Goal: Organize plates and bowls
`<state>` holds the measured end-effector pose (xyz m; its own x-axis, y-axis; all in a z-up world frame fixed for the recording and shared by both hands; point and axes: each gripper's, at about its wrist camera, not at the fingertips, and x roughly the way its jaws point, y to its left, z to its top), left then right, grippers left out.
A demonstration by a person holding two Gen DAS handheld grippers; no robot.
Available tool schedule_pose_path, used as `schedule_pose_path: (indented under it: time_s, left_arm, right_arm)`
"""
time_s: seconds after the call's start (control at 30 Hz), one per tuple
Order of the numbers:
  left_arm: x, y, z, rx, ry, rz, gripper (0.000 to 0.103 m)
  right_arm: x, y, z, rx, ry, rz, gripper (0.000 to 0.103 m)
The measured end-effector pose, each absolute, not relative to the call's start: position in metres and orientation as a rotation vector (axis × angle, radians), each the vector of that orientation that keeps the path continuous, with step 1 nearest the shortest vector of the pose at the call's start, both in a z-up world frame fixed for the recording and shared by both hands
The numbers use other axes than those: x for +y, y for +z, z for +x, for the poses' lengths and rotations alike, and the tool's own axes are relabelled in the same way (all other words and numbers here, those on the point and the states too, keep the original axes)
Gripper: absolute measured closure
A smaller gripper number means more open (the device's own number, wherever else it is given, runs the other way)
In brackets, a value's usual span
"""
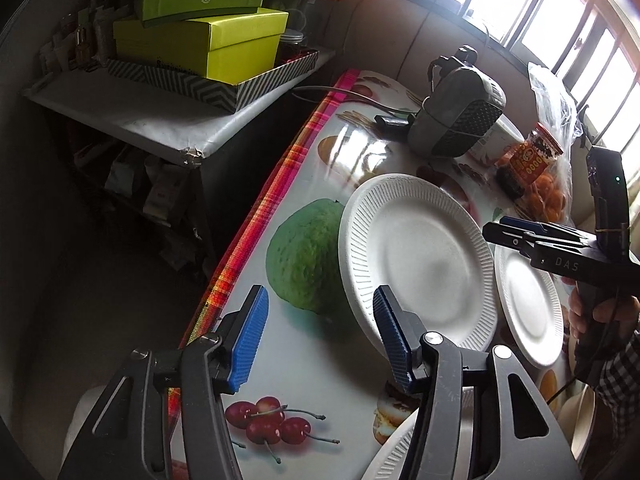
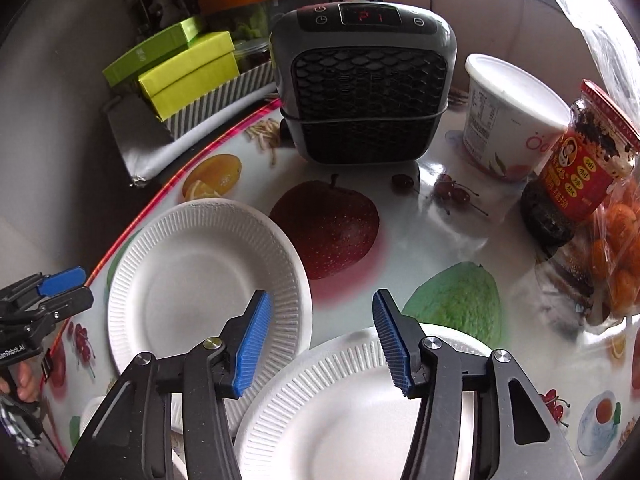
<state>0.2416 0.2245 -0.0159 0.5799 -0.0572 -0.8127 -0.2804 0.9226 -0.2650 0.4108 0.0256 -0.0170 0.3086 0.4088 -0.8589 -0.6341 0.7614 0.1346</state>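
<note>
Two white foam plates on fruit-print tablecloth point(image 2: 460, 240), rims close together. Far plate point(image 2: 208, 280) near table's striped edge; near plate point(image 2: 352, 408) under right gripper point(image 2: 320, 340). Right jaws part-open, nothing clamped. Left gripper point(image 1: 320, 336) jaws part-open, empty, beside far plate's rim. Grey heater point(image 2: 364, 84) behind plates.

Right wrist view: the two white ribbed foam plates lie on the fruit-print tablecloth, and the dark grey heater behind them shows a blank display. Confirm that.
Not quite. The dark grey heater has a lit display with red characters, as the right wrist view shows. The two white ribbed foam plates do lie on the fruit-print tablecloth.
</note>
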Motion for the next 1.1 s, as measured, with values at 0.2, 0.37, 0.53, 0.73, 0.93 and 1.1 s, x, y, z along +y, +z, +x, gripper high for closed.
schedule_pose_path:
  time_s: [0.2,0.37,0.53,0.73,0.93,1.1]
  left_arm:
    - [0.222,-0.024,0.246,0.967,0.116,-0.414,0.05]
    - [0.22,-0.03,0.249,0.988,0.103,-0.448,0.061]
    - [0.218,-0.029,0.249,0.983,0.099,-0.442,0.064]
    - [0.219,-0.029,0.252,0.987,0.093,-0.445,0.069]
    - [0.216,-0.028,0.254,0.983,0.073,-0.45,0.083]
    - [0.215,-0.029,0.256,0.982,0.069,-0.451,0.087]
  right_arm:
    - [0.027,-0.023,0.416,1.065,0.702,-0.235,0.055]
    - [0.029,-0.026,0.417,1.075,0.722,-0.229,0.063]
    - [0.029,-0.029,0.418,1.088,0.738,-0.217,0.07]
    - [0.029,-0.03,0.419,1.104,0.764,-0.18,0.079]
    - [0.032,-0.028,0.416,1.097,0.779,-0.188,0.087]
    - [0.032,-0.03,0.416,1.096,0.779,-0.179,0.087]
